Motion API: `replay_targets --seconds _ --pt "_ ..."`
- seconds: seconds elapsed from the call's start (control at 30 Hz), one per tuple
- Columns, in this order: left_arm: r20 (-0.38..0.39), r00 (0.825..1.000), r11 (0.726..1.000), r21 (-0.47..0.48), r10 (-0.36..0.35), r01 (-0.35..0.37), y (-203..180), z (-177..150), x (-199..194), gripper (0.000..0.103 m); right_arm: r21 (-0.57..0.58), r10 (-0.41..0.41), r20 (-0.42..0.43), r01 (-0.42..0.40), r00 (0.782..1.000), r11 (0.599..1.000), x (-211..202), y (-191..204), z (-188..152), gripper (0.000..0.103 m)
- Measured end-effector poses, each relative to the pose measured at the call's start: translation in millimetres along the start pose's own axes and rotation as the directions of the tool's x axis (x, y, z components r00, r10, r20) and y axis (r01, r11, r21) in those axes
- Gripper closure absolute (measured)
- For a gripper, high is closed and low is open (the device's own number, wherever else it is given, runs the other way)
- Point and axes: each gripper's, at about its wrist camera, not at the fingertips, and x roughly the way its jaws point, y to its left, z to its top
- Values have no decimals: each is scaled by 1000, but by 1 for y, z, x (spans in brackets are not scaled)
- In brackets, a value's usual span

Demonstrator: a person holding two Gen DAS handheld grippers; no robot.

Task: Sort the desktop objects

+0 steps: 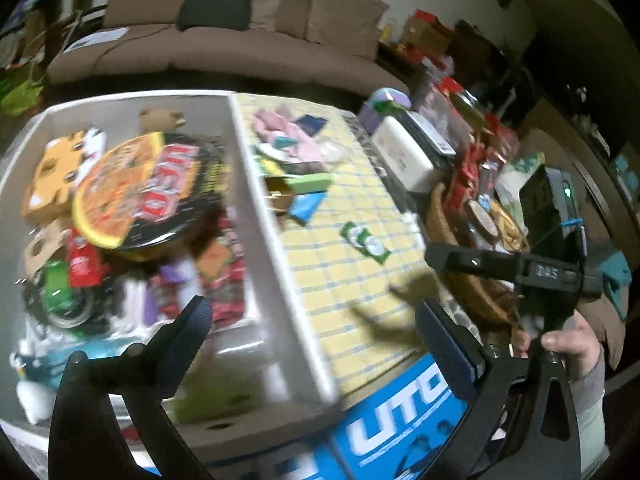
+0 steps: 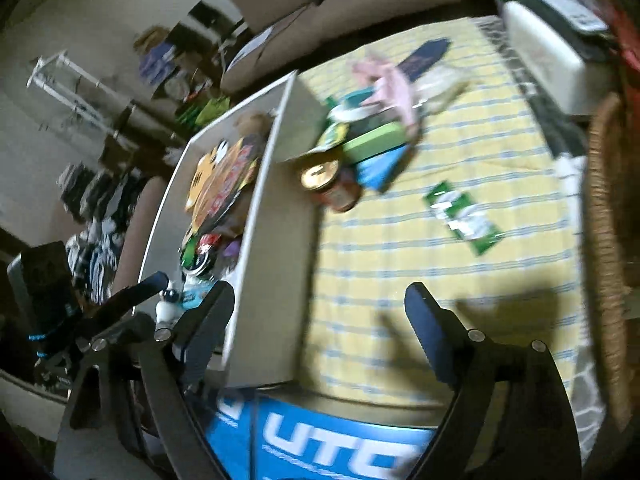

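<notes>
A white cardboard box (image 1: 276, 240) stands at the left on a yellow checked cloth (image 1: 344, 280). It holds an instant noodle bowl (image 1: 148, 188), a tiger plush (image 1: 52, 168), snack packs and a tape roll. My left gripper (image 1: 316, 336) is open and empty above the box's right wall. My right gripper (image 2: 320, 320) is open and empty over the cloth (image 2: 400, 264), right of the box (image 2: 276, 240). Loose on the cloth lie a green packet (image 2: 462, 216), a gold-lidded jar (image 2: 332, 186), green and blue boxes (image 2: 376, 144) and a pink cloth (image 2: 392, 88).
A wicker basket (image 2: 604, 240) borders the cloth on the right. A white case (image 2: 548, 60) and cluttered bottles stand at the back right. A blue printed box (image 2: 344, 444) lies at the table's front edge. A brown sofa (image 1: 224, 40) is behind.
</notes>
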Motion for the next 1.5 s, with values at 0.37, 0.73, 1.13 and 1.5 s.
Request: replay_targets --seconds 0.37,0.73,1.13,1.5 --pt "-36 997 996 -64 -72 70 -44 18 52 0 -109 -238 27 239 971 965 23 -52 27 46" --pt "-68 995 989 -133 -70 60 -50 46 85 0 -284 -411 -4 393 911 874 88 -63 29 66" --pt "-122 986 957 -280 -112 74 -38 55 135 0 -62 -236 7 236 972 970 14 -72 15 81" --pt "-1 987 944 -293 -161 153 -28 48 83 0 -24 -242 -28 241 970 970 41 -88 13 74"
